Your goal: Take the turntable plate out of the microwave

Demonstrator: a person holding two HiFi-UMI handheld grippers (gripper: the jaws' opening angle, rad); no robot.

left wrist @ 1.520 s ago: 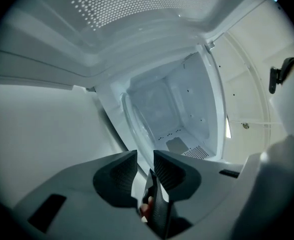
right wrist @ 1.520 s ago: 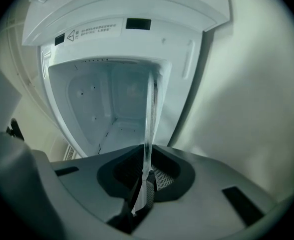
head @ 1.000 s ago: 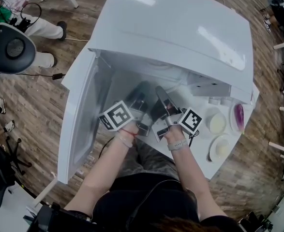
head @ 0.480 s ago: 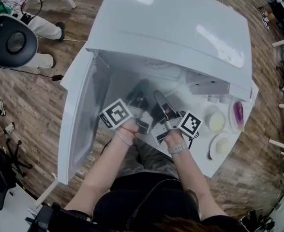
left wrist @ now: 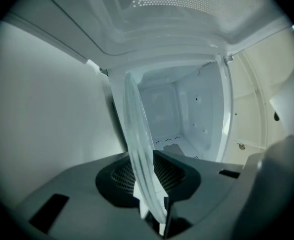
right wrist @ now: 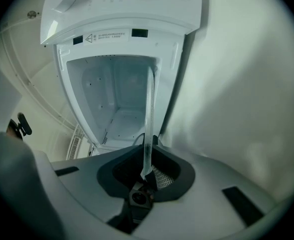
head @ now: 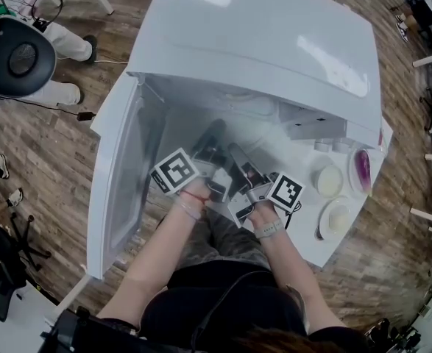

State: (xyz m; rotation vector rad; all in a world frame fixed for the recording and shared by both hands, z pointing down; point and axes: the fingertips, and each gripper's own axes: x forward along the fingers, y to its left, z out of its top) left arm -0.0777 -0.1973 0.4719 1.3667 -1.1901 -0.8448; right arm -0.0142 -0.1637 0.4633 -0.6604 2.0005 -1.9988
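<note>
The white microwave [head: 274, 43] stands open, its door [head: 120, 175] swung out to the left. Both grippers are at the cavity mouth. The clear glass turntable plate [left wrist: 138, 144] shows edge-on in the left gripper view, with my left gripper [left wrist: 153, 211] shut on its rim. In the right gripper view the same plate [right wrist: 148, 119] runs as a thin upright line, and my right gripper [right wrist: 145, 176] is shut on its opposite rim. From the head view, the left gripper [head: 213, 140] and right gripper [head: 235, 154] sit close together; the glass itself is hard to make out there.
The empty cavity [right wrist: 116, 99] lies beyond the plate. On the white table right of the microwave sit two pale round dishes [head: 330, 184] [head: 337, 219] and a purple one [head: 363, 173]. A person's legs [head: 54, 43] and a black round device [head: 13, 54] are on the wooden floor at left.
The right gripper has drawn back slightly toward me, still gripping the plate. The left gripper has stayed where it was.
</note>
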